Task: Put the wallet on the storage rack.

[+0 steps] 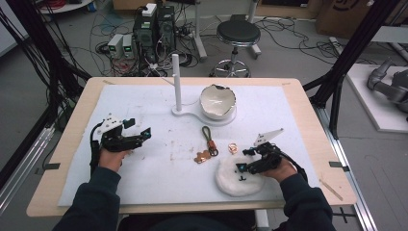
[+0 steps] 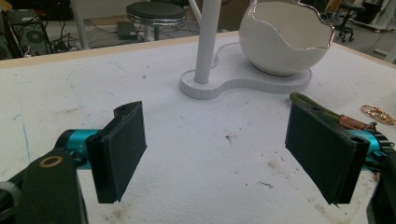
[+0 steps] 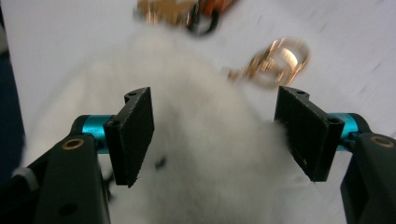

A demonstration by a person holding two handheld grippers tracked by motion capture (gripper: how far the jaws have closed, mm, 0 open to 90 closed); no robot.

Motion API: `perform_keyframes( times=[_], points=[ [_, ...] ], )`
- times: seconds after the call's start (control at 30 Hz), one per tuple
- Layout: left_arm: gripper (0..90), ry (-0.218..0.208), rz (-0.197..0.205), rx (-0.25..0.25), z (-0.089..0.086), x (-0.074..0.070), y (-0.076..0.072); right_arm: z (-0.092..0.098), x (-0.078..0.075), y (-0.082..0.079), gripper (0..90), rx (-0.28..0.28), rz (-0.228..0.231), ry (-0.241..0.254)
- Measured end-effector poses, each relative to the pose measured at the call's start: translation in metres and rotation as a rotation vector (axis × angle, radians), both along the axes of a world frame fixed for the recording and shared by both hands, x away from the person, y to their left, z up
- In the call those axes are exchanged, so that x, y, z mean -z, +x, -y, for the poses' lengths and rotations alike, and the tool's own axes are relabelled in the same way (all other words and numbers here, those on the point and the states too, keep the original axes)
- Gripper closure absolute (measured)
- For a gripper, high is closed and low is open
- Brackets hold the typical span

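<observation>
Nothing is grasped yet: my right gripper (image 1: 246, 166) hangs released over the fluffy white pad (image 1: 231, 180) at lower right, my left gripper (image 1: 137, 134) released at left.

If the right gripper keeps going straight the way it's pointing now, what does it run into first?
Probably the fluffy white pad, which lies directly under and ahead of the open right gripper. Beyond it lie the gold ring and a copper keychain, though depth is hard to judge.
</observation>
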State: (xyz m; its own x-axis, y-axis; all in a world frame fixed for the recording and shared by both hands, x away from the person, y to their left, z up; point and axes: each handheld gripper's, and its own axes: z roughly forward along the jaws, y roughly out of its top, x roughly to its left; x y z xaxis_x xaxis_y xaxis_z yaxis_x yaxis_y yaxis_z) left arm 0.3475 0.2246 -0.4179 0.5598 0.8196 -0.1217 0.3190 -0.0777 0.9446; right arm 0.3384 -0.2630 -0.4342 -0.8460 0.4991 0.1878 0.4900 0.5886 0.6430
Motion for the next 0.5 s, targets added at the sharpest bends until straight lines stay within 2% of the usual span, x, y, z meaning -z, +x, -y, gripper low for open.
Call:
perform_keyframes(
  times=[0.03,0.07,0.1,0.13,0.17,0.2,0.23,0.27,0.3,0.33,0.37,0.4,0.43,0.5],
  points=[
    [21.2,-0.001,0.0,0.004,0.0,0.0,0.0,-0.002,0.005,0.0,31.0,-0.01,-0.017,-0.019],
    [21.6,-0.001,0.0,0.004,0.0,0.0,0.0,-0.002,0.005,0.0,34.0,-0.011,-0.011,-0.012],
    [21.9,0.0,0.001,0.008,0.001,0.0,0.0,-0.001,0.005,0.002,41.6,-0.01,-0.012,-0.012],
    [21.9,0.0,0.001,0.007,0.001,0.0,0.0,-0.001,0.005,0.002,41.6,-0.01,-0.012,-0.012],
    [22.3,-0.002,0.002,0.013,0.002,0.0,0.0,-0.001,0.004,0.003,55.0,-0.024,-0.023,0.0],
    [23.3,-0.001,0.001,0.022,0.003,0.0,0.0,-0.003,0.001,-0.001,71.0,-0.075,0.012,0.002],
    [24.5,-0.001,0.001,0.022,0.003,0.0,0.0,-0.004,0.0,-0.003,74.8,-0.081,0.035,0.005],
    [24.5,-0.008,0.0,0.031,0.004,0.0,0.0,-0.004,0.0,-0.003,74.8,-0.081,0.035,0.005],
    [26.1,-0.009,-0.002,0.038,0.005,0.0,-0.001,-0.005,-0.002,-0.004,76.5,-0.09,0.067,0.0],
    [27.6,-0.011,-0.006,0.053,0.007,0.0,-0.001,-0.008,-0.004,-0.006,77.9,-0.097,0.124,0.015],
    [28.5,-0.021,-0.009,0.075,0.011,-0.001,-0.002,-0.009,-0.005,-0.006,78.2,-0.094,0.132,0.019],
    [29.8,-0.021,-0.009,0.075,0.011,-0.001,-0.002,-0.009,-0.005,-0.006,78.2,-0.094,0.132,0.019],
    [30.2,-0.023,-0.012,0.094,0.014,-0.002,-0.002,-0.012,-0.011,-0.005,78.5,-0.085,0.169,0.071],
    [31.2,-0.035,-0.015,0.123,0.019,-0.003,-0.003,-0.014,-0.017,-0.004,78.6,-0.076,0.2,0.12]
  ],
)
